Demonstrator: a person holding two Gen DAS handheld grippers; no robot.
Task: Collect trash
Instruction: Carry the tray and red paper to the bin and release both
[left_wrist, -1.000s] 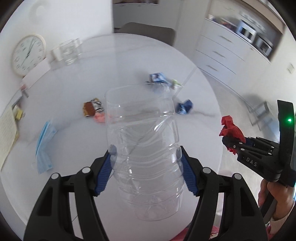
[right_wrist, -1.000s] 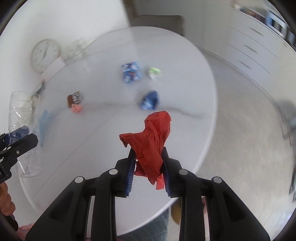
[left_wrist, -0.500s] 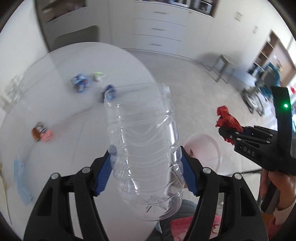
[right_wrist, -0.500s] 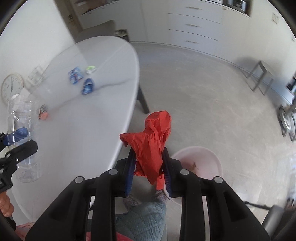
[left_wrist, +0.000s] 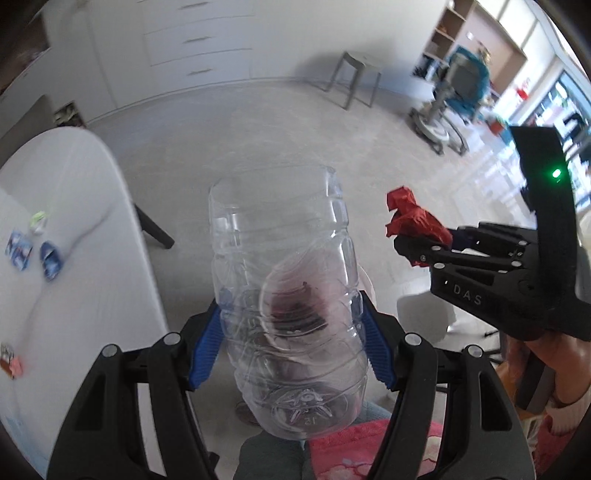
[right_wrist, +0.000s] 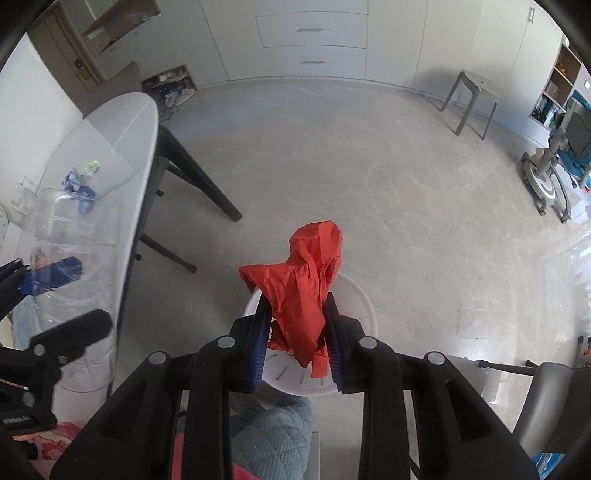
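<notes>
Your left gripper (left_wrist: 290, 332) clamps a clear plastic bottle (left_wrist: 284, 288), its blue pads pressed to both sides and the number 12 moulded on its base. Your right gripper (right_wrist: 297, 339) grips a crumpled red wrapper (right_wrist: 303, 291) tightly between its pads; the letters DAS read on that gripper's black body in the left view. Both point down over a white bin (right_wrist: 356, 295) on the grey floor. More wrappers (left_wrist: 33, 247) lie on the white table (left_wrist: 74, 229) at left, their print too blurred to read.
</notes>
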